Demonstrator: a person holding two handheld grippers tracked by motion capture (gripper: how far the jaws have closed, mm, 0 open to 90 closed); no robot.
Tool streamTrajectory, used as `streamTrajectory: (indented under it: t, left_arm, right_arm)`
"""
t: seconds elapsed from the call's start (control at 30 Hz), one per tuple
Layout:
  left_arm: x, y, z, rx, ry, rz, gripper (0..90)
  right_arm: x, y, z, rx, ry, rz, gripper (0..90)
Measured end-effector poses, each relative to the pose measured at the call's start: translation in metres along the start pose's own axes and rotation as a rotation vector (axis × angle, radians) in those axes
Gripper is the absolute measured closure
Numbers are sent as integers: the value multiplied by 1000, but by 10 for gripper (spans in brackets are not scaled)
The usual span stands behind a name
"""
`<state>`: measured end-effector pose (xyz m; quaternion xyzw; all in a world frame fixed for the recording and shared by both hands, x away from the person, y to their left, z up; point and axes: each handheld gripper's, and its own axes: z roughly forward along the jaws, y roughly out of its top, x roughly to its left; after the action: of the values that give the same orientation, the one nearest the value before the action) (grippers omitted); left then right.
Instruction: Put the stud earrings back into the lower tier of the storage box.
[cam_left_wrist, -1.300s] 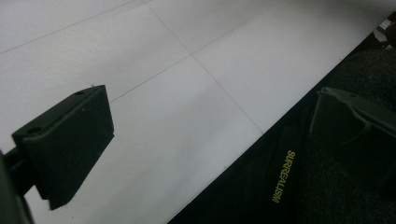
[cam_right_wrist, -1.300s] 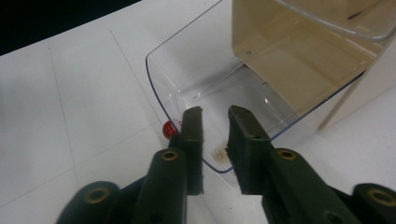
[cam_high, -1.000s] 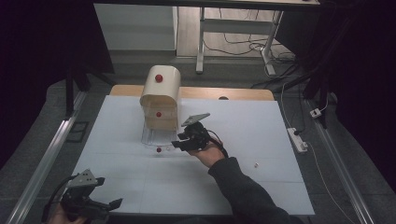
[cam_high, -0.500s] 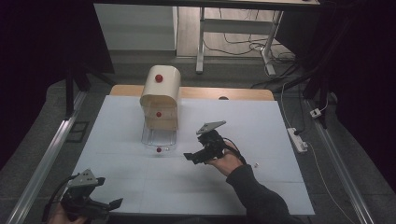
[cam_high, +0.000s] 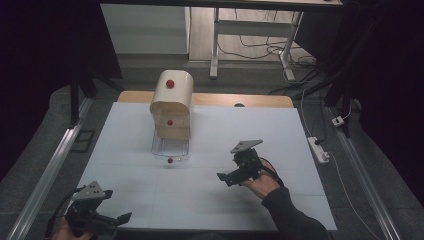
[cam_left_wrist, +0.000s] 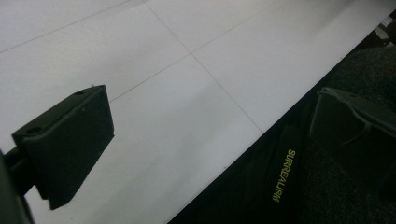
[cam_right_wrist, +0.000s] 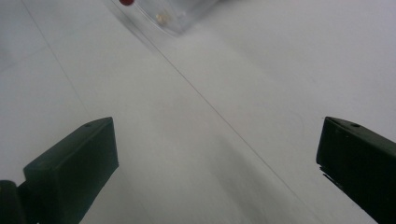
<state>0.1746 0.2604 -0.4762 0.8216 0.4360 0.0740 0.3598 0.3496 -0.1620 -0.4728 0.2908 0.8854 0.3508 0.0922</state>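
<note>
A wide white tabletop with faint grid lines, and a strip of light wood along its far edge. Toward eleven o'clock from its centre stands a cream, round-topped wooden cabinet with red knobs. Its clear plastic drawer, with a red knob, rests pulled out on the tabletop.

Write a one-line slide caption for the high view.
Right gripper, jaws open and empty, beside a pulled-out clear drawer of a small cream cabinet.
</note>
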Motion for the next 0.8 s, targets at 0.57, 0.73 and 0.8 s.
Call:
streamTrajectory:
  t: [0.57,0.73,0.8]
  left_arm:
    - [0,0,1,3,0,2,0]
    - [0,1,1,4,-1,3,0]
    - [0,1,1,4,-2,2,0]
  right_arm:
    - [-41,-51,-43,56,-175,111,0]
    - [-64,-69,-57,69,-241,197,0]
    - [-68,-72,-58,71,-252,211,0]
